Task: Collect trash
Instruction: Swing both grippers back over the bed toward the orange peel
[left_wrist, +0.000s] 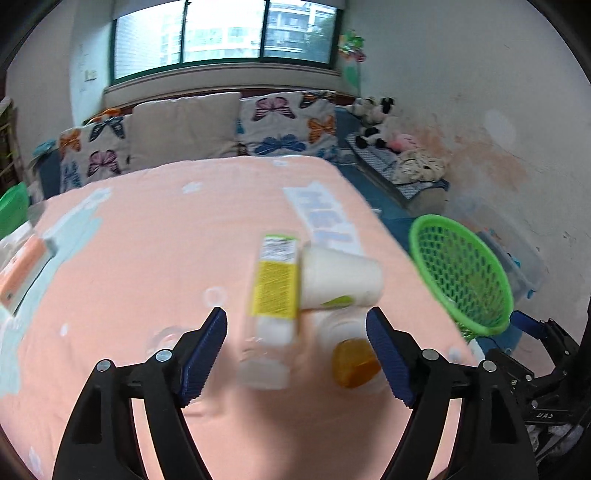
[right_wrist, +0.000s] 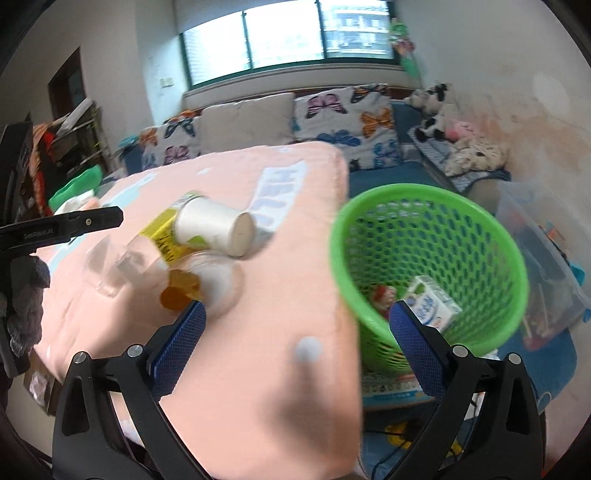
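Note:
On the pink table cover (left_wrist: 129, 258) lie a clear bottle with a yellow label (left_wrist: 275, 284), a white paper cup (left_wrist: 340, 277) on its side, and a clear cup with an orange lid (left_wrist: 354, 363). My left gripper (left_wrist: 295, 347) hovers open just short of them, nothing between its pads. The green mesh basket (right_wrist: 424, 258) stands off the table's right edge, holding a white carton (right_wrist: 434, 304) and a red scrap (right_wrist: 382, 295). My right gripper (right_wrist: 297, 343) is open and empty over the table's edge beside the basket. The same bottle (right_wrist: 162, 236), paper cup (right_wrist: 214, 227) and orange-lidded cup (right_wrist: 184, 291) lie to its left.
A sofa with butterfly cushions (left_wrist: 288, 125) runs behind the table, plush toys (left_wrist: 373, 122) at its right end. A clear storage box (right_wrist: 543, 266) sits on the floor right of the basket. A second green container (left_wrist: 13, 206) and other items (left_wrist: 26, 266) crowd the table's left edge.

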